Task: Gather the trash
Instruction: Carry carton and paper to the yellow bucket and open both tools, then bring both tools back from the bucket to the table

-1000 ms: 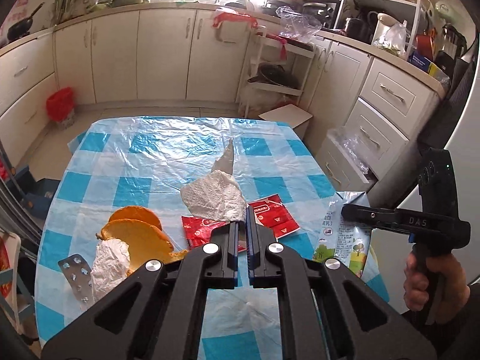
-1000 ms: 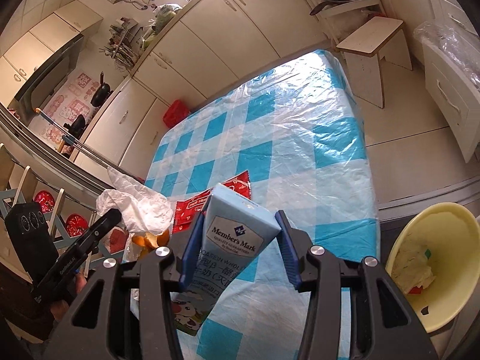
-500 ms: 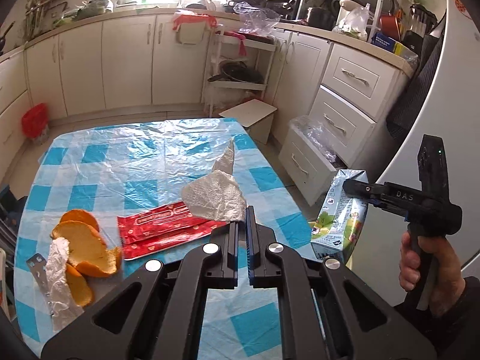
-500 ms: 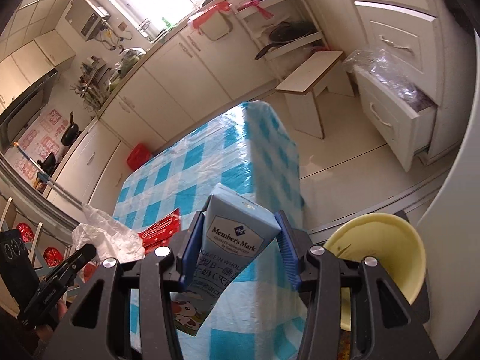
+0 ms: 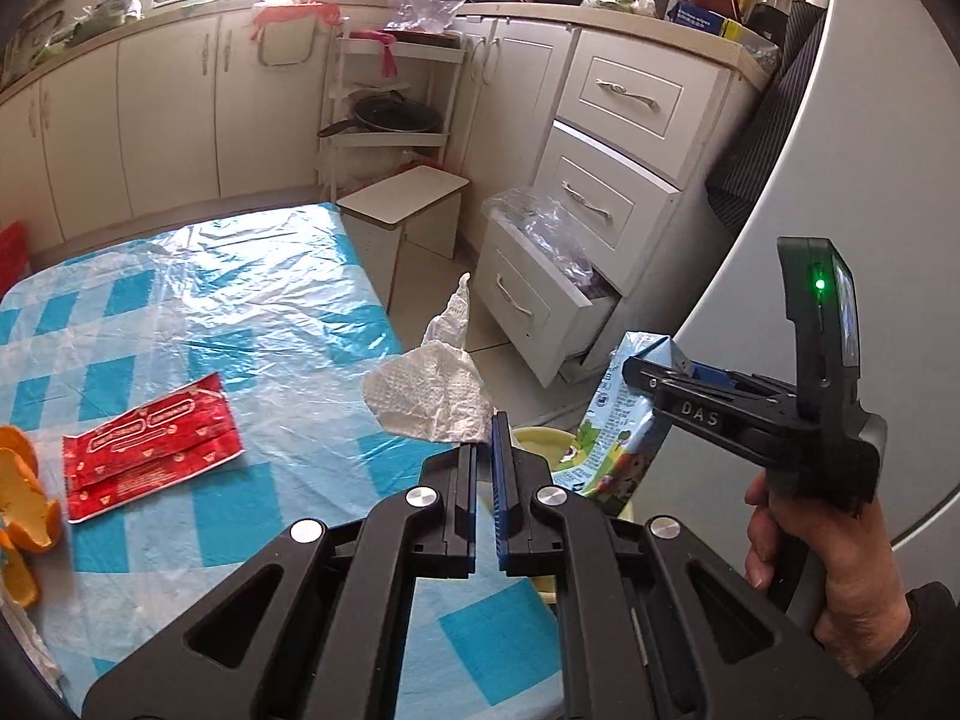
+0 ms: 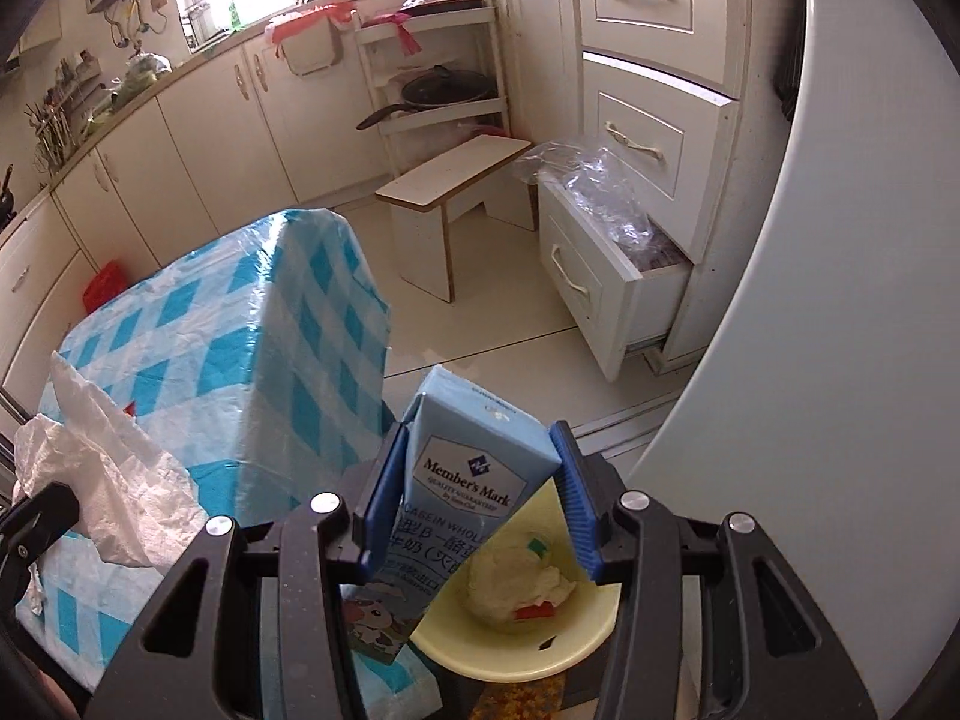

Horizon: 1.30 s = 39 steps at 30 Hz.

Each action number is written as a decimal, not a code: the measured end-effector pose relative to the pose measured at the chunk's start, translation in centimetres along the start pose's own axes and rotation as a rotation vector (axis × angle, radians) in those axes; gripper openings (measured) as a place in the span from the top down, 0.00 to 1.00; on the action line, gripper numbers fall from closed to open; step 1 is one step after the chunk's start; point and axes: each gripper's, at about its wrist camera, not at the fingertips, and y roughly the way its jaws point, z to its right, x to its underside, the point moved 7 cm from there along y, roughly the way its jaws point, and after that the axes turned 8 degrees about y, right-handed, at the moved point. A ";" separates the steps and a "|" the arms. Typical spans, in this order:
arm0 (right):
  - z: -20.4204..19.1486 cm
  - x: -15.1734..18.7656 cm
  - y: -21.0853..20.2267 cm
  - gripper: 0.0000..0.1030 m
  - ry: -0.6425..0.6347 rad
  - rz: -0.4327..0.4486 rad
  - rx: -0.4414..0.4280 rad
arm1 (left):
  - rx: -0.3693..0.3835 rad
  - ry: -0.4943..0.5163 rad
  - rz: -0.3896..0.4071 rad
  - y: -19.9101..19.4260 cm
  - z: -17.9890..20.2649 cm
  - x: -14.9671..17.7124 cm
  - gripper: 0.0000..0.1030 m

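Kitchen w/ blue-check bench (image 5: 252, 324): our right tool (image 6: 474, 504) pinches the milk carton (image 6: 474, 468) upright over the yellow bin (image 6: 540, 648) – nearer than our left tool (image 5: 485, 468), clamped on tissue (image 5: 432, 390) – so we judge it drops first.

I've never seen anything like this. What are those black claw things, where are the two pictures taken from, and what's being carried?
No robot here: a person holds a hand-squeezed tool in each hand, each with its own camera looking along its fingers. The left tool pinches a crumpled white tissue. The right tool grips a blue milk carton above a yellow bin holding earlier trash. On the checked table lie red wrappers and orange peel.
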 end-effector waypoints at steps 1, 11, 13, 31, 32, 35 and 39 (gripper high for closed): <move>0.5 0.1 0.1 0.54 0.000 -0.008 0.014 | 0.006 0.006 -0.004 0.5 0.8 -0.1 0.96; 3.0 -0.4 -0.4 0.48 0.075 -0.018 0.026 | 0.046 0.055 -0.064 5.3 6.3 0.1 0.96; 3.2 -0.9 -1.1 0.46 0.099 0.008 0.012 | 0.055 0.059 -0.081 6.1 7.3 0.4 0.96; 2.9 -5.6 -7.5 0.19 0.253 0.287 -0.126 | -0.026 0.111 -0.124 8.7 8.8 0.5 0.38; 2.6 -5.6 -7.6 0.18 0.250 0.286 -0.129 | -0.034 0.112 -0.121 8.3 8.5 0.5 0.36; 1.4 -5.8 -7.5 0.13 0.232 0.277 -0.126 | -0.075 0.129 -0.109 6.6 7.0 0.3 0.29; -0.8 -5.7 -7.1 0.10 0.196 0.244 -0.115 | -0.150 0.158 -0.098 3.8 3.9 0.7 0.21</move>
